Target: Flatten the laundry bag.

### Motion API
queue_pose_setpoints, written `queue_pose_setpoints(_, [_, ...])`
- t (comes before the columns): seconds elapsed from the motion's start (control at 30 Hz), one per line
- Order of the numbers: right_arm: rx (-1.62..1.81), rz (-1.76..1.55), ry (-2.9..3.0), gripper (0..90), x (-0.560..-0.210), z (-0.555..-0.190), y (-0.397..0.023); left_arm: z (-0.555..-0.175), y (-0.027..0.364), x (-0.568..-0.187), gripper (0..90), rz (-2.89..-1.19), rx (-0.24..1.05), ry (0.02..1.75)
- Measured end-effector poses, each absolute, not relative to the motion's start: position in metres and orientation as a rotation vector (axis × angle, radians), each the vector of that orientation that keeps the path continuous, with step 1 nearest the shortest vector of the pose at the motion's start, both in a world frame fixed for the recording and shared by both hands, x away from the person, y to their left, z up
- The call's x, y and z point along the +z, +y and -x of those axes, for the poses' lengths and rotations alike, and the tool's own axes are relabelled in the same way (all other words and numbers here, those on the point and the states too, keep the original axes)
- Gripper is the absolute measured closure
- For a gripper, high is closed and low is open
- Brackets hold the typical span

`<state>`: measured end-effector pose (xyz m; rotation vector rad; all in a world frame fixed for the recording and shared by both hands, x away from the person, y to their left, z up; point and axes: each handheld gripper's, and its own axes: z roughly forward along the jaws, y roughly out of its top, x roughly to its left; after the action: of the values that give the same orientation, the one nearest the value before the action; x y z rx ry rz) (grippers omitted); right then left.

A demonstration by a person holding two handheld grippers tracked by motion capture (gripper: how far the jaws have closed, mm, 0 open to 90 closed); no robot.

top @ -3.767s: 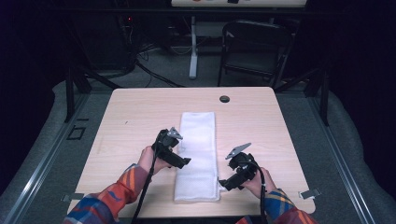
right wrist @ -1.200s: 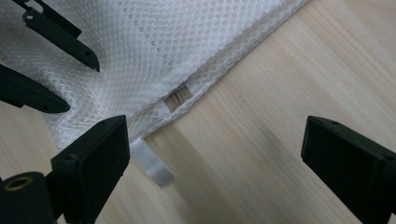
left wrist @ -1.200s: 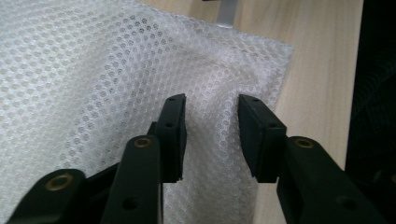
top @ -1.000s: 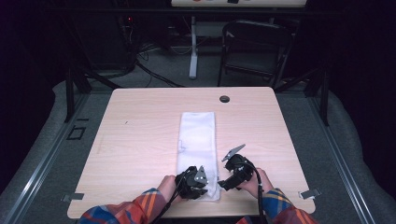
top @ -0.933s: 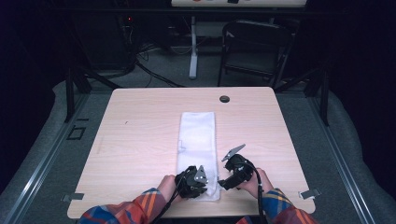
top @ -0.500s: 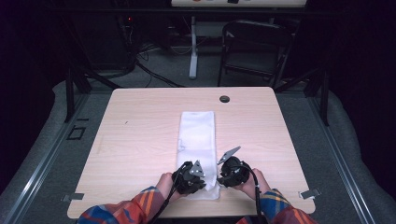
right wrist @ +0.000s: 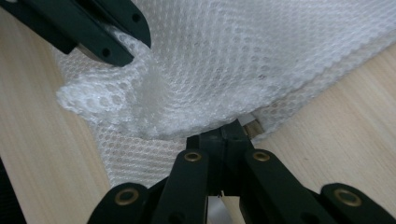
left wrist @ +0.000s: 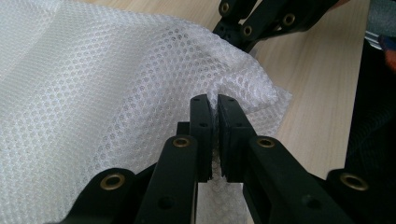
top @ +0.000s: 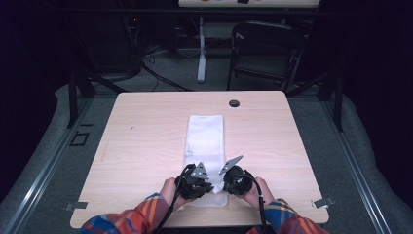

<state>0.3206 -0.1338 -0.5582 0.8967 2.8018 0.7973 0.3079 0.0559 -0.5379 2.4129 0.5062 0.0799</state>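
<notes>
A white mesh cloth (top: 204, 136), folded into a long strip, lies down the middle of the wooden table (top: 141, 146). At its near end my left gripper (top: 208, 188) is shut on the cloth's bunched corner; in the left gripper view the pads (left wrist: 203, 126) pinch the mesh (left wrist: 93, 93). Close beside it my right gripper (top: 225, 183) has just closed on the near edge. In the right gripper view its tips (right wrist: 233, 133) clamp the mesh (right wrist: 261, 56), which puckers upward. The left gripper's fingers (right wrist: 93, 32) show at the top left there.
A black grommet (top: 234, 103) sits at the table's far edge. Beyond the table stand a dark chair (top: 265, 48) and a white post (top: 201, 48), with cables on the floor. A metal clip (top: 324, 201) marks the near right corner.
The left gripper came from the cloth's left side to its near end. The right gripper slid left to the near edge. The near end now bunches between them.
</notes>
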Motion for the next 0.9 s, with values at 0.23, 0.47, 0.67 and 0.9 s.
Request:
queue_pose_setpoints(0.23, [0.805,-0.912,2.803,90.0,-0.561,-0.322,-0.134,-0.312,0.061,-0.536,85.3,-2.415,0.094,0.526])
queue_pose_setpoints(0.47, [0.761,-0.909,2.817,90.0,-0.559,-0.325,-0.137,-0.316,0.067,-0.535,85.2,-2.416,0.112,0.561])
queue_pose_setpoints(0.67, [0.752,-0.943,2.812,90.0,-0.558,-0.326,-0.138,-0.319,0.072,-0.533,85.2,-2.414,0.129,0.575])
queue_pose_setpoints(0.9, [0.735,-0.97,2.812,90.0,-0.558,-0.329,-0.142,-0.321,0.081,-0.529,85.3,-2.376,0.15,0.604])
